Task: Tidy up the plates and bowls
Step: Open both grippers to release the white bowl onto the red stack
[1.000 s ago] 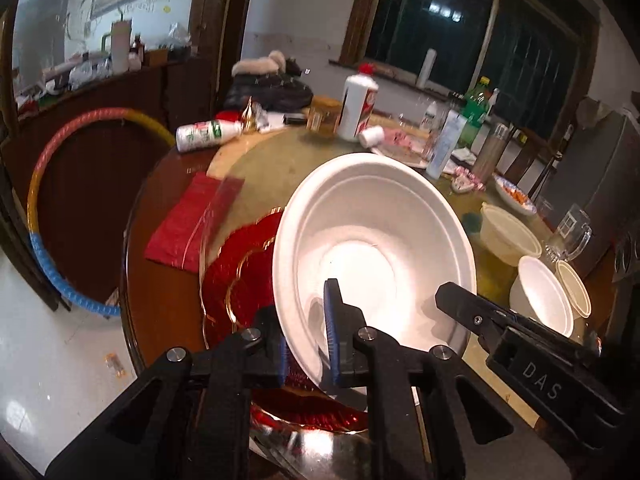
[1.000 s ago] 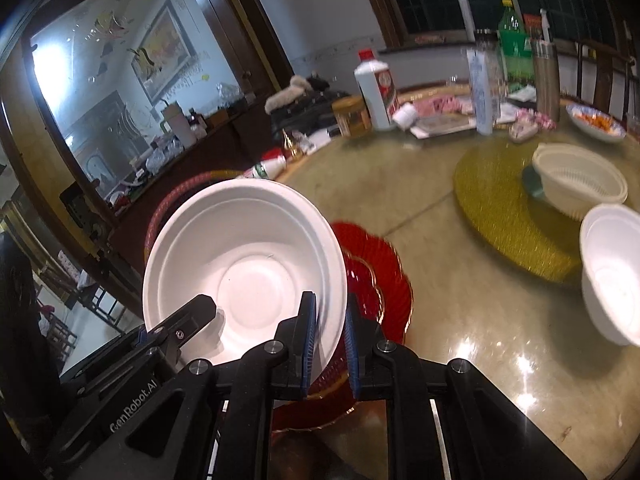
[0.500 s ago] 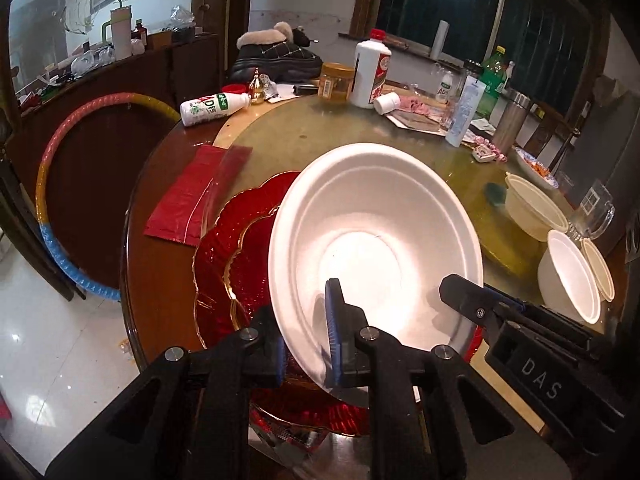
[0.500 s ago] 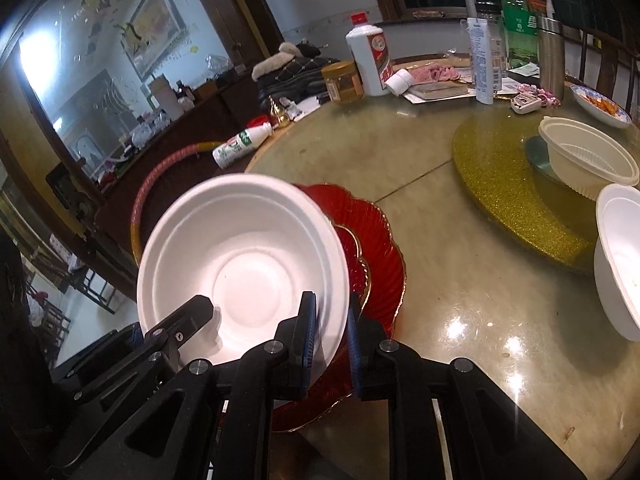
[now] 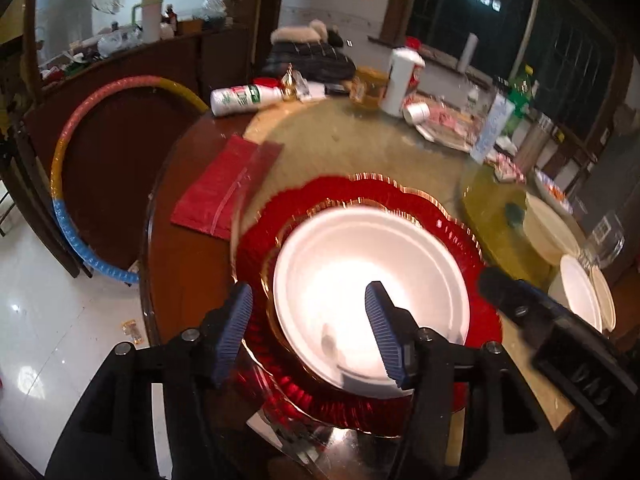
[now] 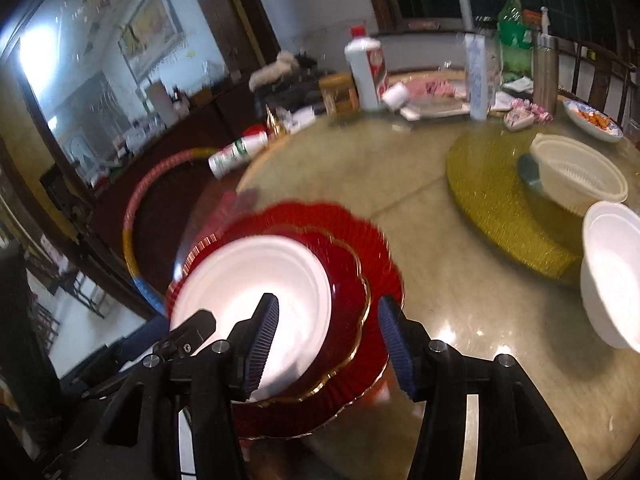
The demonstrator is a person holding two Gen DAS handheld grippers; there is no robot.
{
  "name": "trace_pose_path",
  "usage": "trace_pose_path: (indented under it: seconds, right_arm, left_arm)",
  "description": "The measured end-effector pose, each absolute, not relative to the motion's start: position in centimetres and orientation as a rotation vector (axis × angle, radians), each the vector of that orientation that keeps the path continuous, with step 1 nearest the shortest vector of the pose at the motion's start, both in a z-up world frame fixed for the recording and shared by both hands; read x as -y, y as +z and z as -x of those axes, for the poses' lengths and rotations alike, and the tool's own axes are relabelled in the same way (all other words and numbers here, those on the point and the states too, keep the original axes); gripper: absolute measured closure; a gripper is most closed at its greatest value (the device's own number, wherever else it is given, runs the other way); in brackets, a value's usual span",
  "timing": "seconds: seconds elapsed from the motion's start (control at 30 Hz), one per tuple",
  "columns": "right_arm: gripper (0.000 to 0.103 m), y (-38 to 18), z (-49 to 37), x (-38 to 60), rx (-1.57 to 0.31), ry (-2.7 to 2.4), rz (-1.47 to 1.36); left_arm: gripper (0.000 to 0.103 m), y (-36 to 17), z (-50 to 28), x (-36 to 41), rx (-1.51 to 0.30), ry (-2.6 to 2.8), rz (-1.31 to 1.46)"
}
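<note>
White bowl (image 5: 372, 292) sits in the smaller red plate (image 6: 348, 280), which is stacked on the bigger red plate (image 5: 400, 196), at the near edge of the round table (image 6: 420, 216). Bowl looks level, resting on the stack; some blur, so can't tell if fully settled.

L gripper (image 5: 312, 336): jaws opening, abt mid-width. Bowl's near rim lies between the blue pads (image 5: 234, 328) w/ gaps both sides, so no squeeze seen. R gripper (image 6: 328, 340): also opening, similar width; it straddles the rims of bowl and small plate, pads clear of both. Neither holds anything.

Key relation for next move: from L gripper the bowl is dead ahead at 12 o'clock, centre just past the tips. From R gripper the bowl centre lies at abt 10–11 o'clock, and the plates' right edge is at 12. Bowl is round, so no long axis to line up; only rim approach matters.

Other dishes to sort, in R view: second white bowl (image 6: 612, 276) at 3 o'clock, near the table edge, and a cream strainer bowl (image 6: 580, 176) at abt 2 o'clock on the gold mat (image 6: 480, 184). Both well apart from the red stack. R hand is clearly nearer to them, so my guess is R goes for them next while L backs straight off the rim.
</note>
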State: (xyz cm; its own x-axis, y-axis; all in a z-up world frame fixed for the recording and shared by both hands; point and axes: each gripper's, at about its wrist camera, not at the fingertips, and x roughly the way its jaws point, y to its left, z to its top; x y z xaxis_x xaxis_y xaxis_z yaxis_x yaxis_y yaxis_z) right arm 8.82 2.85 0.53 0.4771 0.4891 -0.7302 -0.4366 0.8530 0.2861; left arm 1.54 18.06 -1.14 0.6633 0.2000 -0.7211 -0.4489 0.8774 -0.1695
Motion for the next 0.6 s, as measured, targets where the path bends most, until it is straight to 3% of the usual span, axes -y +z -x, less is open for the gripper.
trace_pose_path:
  seconds: [0.13, 0.2, 0.27, 0.4, 0.6]
  right_arm:
    - [0.025, 3.4, -8.0, -0.8, -0.791, 0.569, -0.152]
    - [0.02, 4.9, -7.5, 0.9, -0.724, 0.576, -0.213]
    - [0.018, 6.3, -6.9, 3.0, -0.653, 0.568, -0.271]
    - [0.013, 8.1, -6.2, 8.0, -0.57, 0.531, -0.357]
    - [0.01, 7.0, -6.8, 17.4, -0.589, 0.365, -0.457]
  left_arm:
    - [0.034, 0.8, -0.3, -18.2, -0.673, 0.402, 0.342]
    - [0.03, 2.3, 1.2, -18.3, -0.564, 0.439, 0.363]
    - [0.018, 3.6, 2.5, -18.1, -0.464, 0.457, 0.388]
    - [0.016, 5.8, 4.1, -16.3, -0.307, 0.438, 0.401]
    - [0.014, 6.2, 0.2, -9.7, -0.408, 0.189, 0.31]
